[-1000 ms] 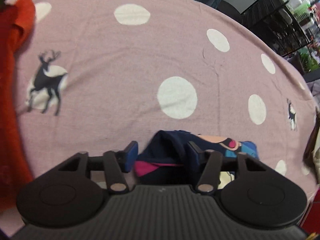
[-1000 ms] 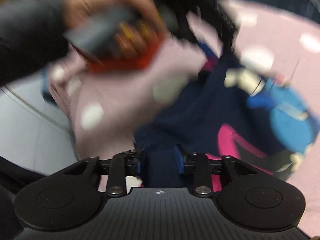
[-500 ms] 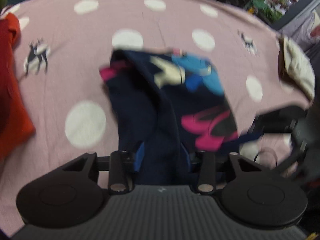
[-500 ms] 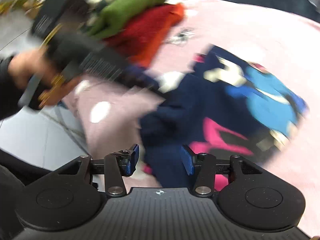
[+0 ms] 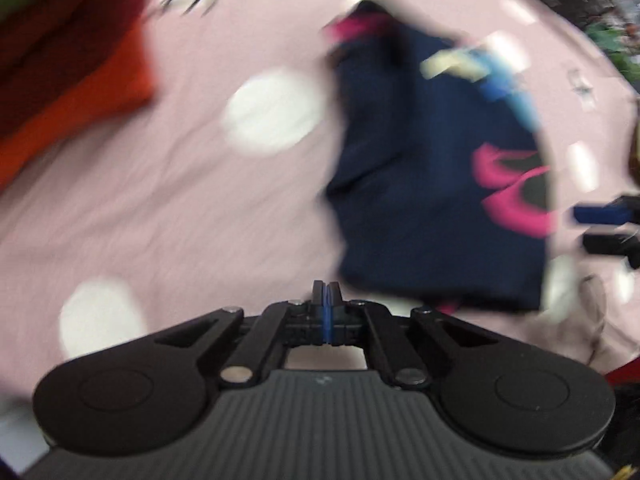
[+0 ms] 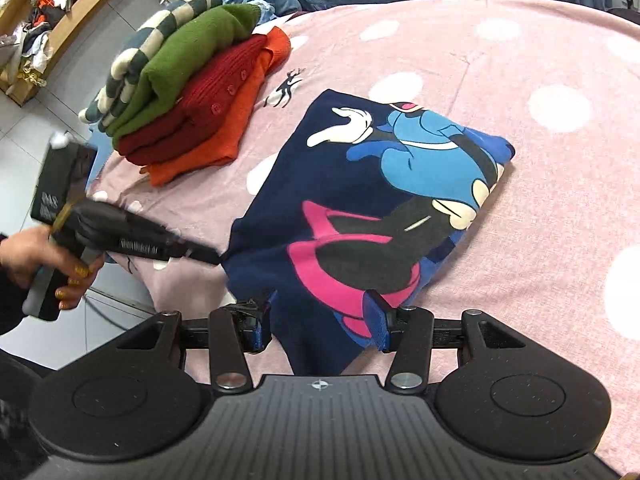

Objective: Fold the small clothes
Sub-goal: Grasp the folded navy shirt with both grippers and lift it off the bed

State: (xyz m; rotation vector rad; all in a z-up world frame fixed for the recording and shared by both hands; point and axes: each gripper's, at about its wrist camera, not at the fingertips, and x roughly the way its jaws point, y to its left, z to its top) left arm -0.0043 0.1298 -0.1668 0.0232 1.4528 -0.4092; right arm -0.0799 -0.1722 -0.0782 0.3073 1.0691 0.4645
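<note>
1. A folded navy garment (image 6: 360,208) with a cartoon print in blue, pink and black lies flat on the pink dotted blanket (image 6: 540,208), close to the blanket's near edge and towards its left side in the right wrist view.
2. The right gripper (image 6: 322,320) stands wide, its jaws having just been opening; the near corner of the navy garment lies between its blue pads (image 6: 376,320), and neither pad seems to press on the cloth, though the cloth hides part of the left one.
3. The left gripper (image 5: 326,294) is fully closed with nothing between its fingers, its jaws having just been closing; in its own blurred view the garment (image 5: 432,168) lies ahead and to the right, apart from the fingertips.
4. In the right wrist view the left gripper (image 6: 208,257) reaches in from the left edge of the blanket, held by a hand (image 6: 44,264); its tip is just at the garment's left corner, and touching or only beside I cannot tell.
5. A stack of folded clothes (image 6: 192,92), striped on top, then green, dark red and orange, sits at the blanket's far left corner, well apart from the garment.
</note>
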